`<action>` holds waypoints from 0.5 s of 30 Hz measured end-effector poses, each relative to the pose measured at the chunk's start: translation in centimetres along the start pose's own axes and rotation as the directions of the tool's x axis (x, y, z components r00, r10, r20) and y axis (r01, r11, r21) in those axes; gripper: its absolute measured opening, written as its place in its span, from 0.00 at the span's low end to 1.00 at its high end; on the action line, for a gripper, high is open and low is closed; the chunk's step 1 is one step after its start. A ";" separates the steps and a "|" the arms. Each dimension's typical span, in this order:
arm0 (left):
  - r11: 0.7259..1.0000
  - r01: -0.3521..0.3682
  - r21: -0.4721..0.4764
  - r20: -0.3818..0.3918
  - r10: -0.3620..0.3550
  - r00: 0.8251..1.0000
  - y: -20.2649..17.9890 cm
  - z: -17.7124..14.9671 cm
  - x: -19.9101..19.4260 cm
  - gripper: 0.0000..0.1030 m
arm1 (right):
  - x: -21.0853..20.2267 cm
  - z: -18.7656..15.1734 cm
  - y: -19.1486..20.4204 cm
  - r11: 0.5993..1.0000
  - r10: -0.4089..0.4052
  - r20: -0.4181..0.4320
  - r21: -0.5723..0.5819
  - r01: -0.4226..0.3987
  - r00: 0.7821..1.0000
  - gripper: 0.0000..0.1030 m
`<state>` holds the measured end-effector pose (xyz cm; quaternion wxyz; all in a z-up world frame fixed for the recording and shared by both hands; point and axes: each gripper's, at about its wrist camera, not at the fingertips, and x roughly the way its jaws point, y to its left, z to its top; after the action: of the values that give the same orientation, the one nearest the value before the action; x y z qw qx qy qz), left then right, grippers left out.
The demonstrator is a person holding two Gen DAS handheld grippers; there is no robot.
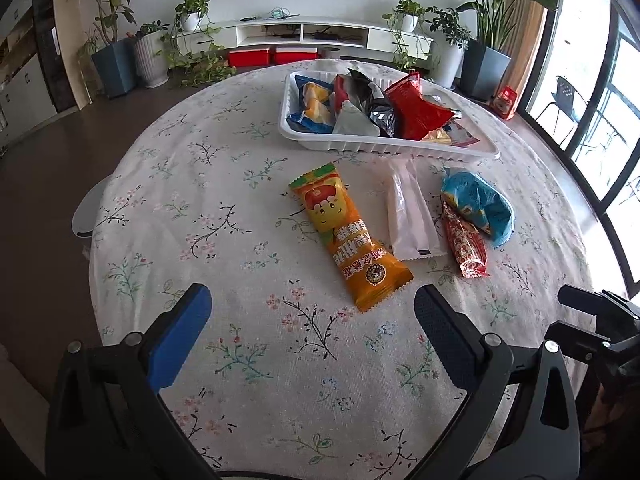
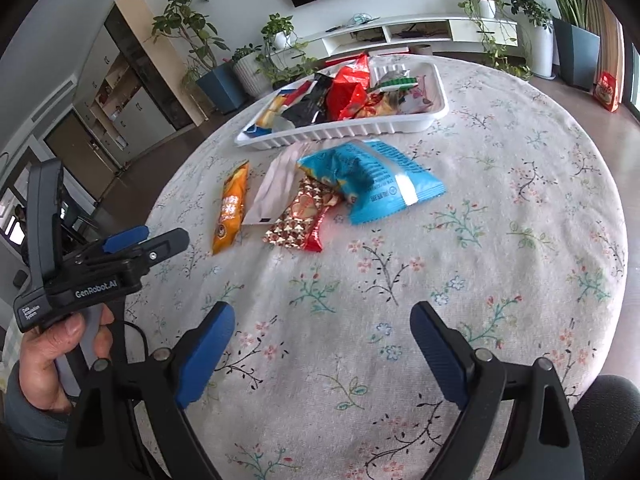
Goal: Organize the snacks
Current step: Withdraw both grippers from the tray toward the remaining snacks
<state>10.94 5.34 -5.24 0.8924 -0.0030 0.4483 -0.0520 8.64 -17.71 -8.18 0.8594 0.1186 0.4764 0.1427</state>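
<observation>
A white plastic tray (image 1: pixel 360 146) (image 2: pixel 400 124) holding several snack packets stands at the far side of the table. In front of it lie an orange packet (image 1: pixel 348 236) (image 2: pixel 231 212), a white packet (image 1: pixel 412 212) (image 2: pixel 272 192), a red patterned packet (image 1: pixel 466 246) (image 2: pixel 304 216) and a blue packet (image 1: pixel 478 202) (image 2: pixel 372 178). My left gripper (image 1: pixel 312 312) is open and empty, just short of the orange packet. My right gripper (image 2: pixel 322 328) is open and empty, well short of the packets. The left gripper also shows in the right wrist view (image 2: pixel 132 252).
The round table has a floral cloth (image 1: pixel 240 240) (image 2: pixel 500 220). Beyond it stand potted plants (image 1: pixel 116 64), a white TV cabinet (image 1: pixel 304 34) and red boxes (image 1: pixel 272 56). Windows (image 1: pixel 600 120) are at the right. A black chair (image 2: pixel 608 420) is at the near right.
</observation>
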 end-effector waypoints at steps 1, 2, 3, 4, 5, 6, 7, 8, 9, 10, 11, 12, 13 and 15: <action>1.000 -0.001 -0.003 0.000 0.001 1.000 0.1 0.0 0.0 1.00 | 0.0 0.0 -0.1 1.000 0.000 -0.003 0.005 0.000 1.000 0.89; 1.000 -0.001 -0.006 0.001 0.001 1.000 0.1 0.0 0.0 1.00 | 0.1 0.0 -0.1 1.000 0.002 -0.005 0.007 -0.002 1.000 0.89; 1.000 -0.001 -0.007 0.001 0.001 1.000 0.2 0.1 0.0 1.00 | 0.1 0.0 -0.2 1.000 -0.001 -0.008 0.010 0.001 1.000 0.89; 1.000 -0.002 -0.008 0.001 0.002 1.000 0.2 0.1 0.0 1.00 | 0.1 0.0 -0.2 1.000 -0.013 -0.010 0.012 0.013 1.000 0.89; 1.000 -0.003 -0.007 0.002 0.003 1.000 0.2 0.1 0.0 1.00 | 0.1 0.1 -0.3 1.000 -0.019 -0.011 0.012 0.019 1.000 0.89; 1.000 -0.003 -0.008 0.004 0.003 1.000 0.2 0.0 0.0 1.00 | 0.1 0.1 -0.3 1.000 -0.024 -0.011 0.013 0.024 1.000 0.89; 1.000 -0.001 -0.009 0.004 0.001 1.000 0.2 0.1 0.0 1.00 | 0.1 0.1 -0.3 0.999 -0.031 -0.009 0.015 0.031 0.999 0.89; 1.000 0.000 -0.012 0.002 0.000 1.000 0.2 0.1 0.1 1.00 | 0.0 0.1 -0.4 0.999 -0.039 -0.007 0.017 0.039 0.999 0.89; 1.000 0.002 -0.014 0.002 -0.002 1.000 0.3 0.1 0.2 1.00 | -0.2 0.1 -0.5 0.999 -0.043 -0.005 0.019 0.043 0.999 0.89; 1.000 0.004 -0.016 0.002 -0.004 1.000 0.3 0.2 0.3 1.00 | -0.3 0.1 -0.5 0.999 -0.047 -0.002 0.021 0.047 0.999 0.89; 1.000 0.006 -0.019 0.000 -0.006 1.000 0.3 0.4 0.5 1.00 | -0.4 0.2 -0.6 0.999 -0.048 0.001 0.022 0.048 0.999 0.88; 1.000 0.004 -0.021 -0.001 -0.004 1.000 0.3 0.5 0.6 1.00 | -0.5 0.3 -0.7 0.999 -0.049 0.004 0.023 0.049 0.999 0.88; 1.000 0.002 -0.021 -0.001 -0.002 1.000 0.2 0.7 0.7 1.00 | -0.6 0.3 -0.7 0.999 -0.048 0.008 0.024 0.048 0.999 0.88; 1.000 0.007 -0.022 -0.002 -0.007 1.000 0.1 1.2 1.2 1.00 | -0.8 0.3 -0.8 0.999 -0.041 0.016 0.031 0.040 0.999 0.88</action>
<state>12.62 5.31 -5.44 0.8917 -0.0145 0.4496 -0.0503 8.66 -18.79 -7.68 0.8641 0.1231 0.4738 0.1170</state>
